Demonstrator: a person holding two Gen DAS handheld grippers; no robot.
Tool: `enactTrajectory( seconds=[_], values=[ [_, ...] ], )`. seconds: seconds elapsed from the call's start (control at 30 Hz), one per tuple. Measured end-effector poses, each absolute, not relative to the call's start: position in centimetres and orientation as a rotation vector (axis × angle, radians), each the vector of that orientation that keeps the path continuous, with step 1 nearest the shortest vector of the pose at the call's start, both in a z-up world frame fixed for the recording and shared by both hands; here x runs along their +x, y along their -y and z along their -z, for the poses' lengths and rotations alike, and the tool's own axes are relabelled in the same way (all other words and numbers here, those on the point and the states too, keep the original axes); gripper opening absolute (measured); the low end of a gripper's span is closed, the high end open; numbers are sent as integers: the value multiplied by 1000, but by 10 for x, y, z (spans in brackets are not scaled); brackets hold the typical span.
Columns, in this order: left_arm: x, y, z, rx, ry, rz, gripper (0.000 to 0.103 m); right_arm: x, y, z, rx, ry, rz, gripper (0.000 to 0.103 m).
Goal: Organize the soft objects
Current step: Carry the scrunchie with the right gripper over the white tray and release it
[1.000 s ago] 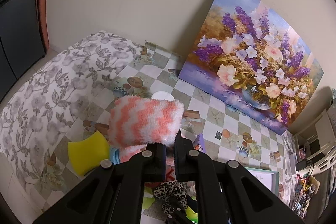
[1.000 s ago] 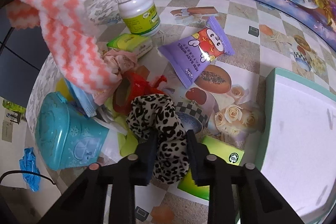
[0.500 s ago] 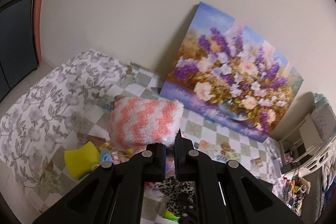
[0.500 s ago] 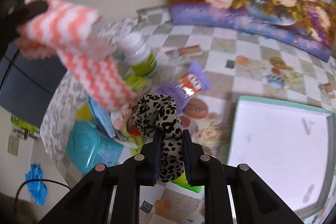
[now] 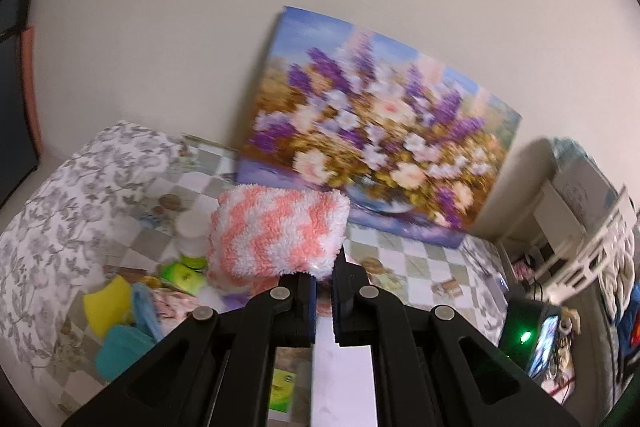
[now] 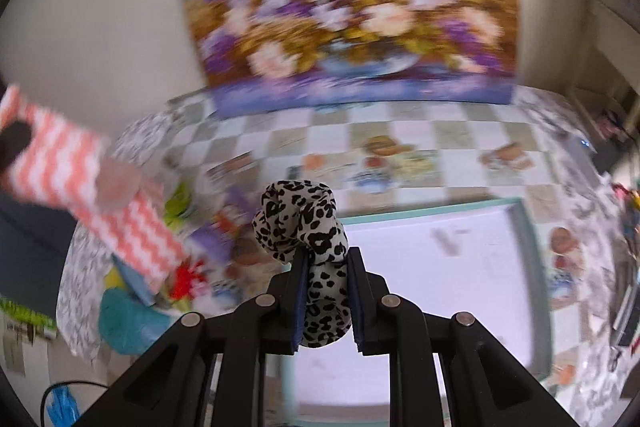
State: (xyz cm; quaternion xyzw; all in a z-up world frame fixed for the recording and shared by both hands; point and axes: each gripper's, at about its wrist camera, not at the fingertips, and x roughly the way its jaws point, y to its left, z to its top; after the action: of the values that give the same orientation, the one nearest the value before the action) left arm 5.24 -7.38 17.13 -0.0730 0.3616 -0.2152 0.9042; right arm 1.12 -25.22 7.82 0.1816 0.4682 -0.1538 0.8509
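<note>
Progress looks early: your left gripper (image 5: 324,277) has its jaws pinched on the fluffy pink-and-white zigzag cloth (image 5: 276,231) at frame centre, and your right gripper (image 6: 325,273) clamps the leopard-print fabric scrunchie (image 6: 306,227). White teal-rimmed tray (image 6: 516,223) at lower right sits empty; clutter remains on the checkered table (image 6: 400,135) below the flower painting (image 6: 352,7).

Both hands are higher than a second ago: the left gripper (image 5: 325,269) carries the pink-and-white fuzzy sock (image 5: 276,233) up clear of the clutter, and the right gripper (image 6: 325,261) lifts the leopard scrunchie (image 6: 308,231) off the checkered tablecloth (image 6: 400,143) toward the white tray (image 6: 460,267)
</note>
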Motion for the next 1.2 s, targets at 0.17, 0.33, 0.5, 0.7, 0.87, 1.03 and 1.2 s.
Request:
enactTrajectory(
  seconds=[0.17, 0.33, 0.5, 0.7, 0.87, 1.03, 1.2],
  values=[
    [39, 116, -161, -76, -778, 520, 6, -16, 301, -79, 403, -975, 464, 20],
    [25, 160, -149, -5, -810, 606, 6, -40, 342, -73, 468, -975, 524, 20],
    [12, 195, -136, 58, -832, 660, 6, -53, 366, -65, 472, -991, 570, 20],
    [17, 227, -95, 98, -933, 700, 6, -51, 382, -33, 522, -1045, 557, 21],
    [28, 240, -55, 136, -1006, 669, 6, -45, 385, -14, 550, -1069, 542, 21],
    [41, 241, -20, 146, -1070, 637, 6, -38, 386, 10, 561, -1115, 534, 23],
    [49, 241, 5, 165, -1138, 600, 6, -34, 385, 26, 558, -1168, 539, 23]
  ],
)
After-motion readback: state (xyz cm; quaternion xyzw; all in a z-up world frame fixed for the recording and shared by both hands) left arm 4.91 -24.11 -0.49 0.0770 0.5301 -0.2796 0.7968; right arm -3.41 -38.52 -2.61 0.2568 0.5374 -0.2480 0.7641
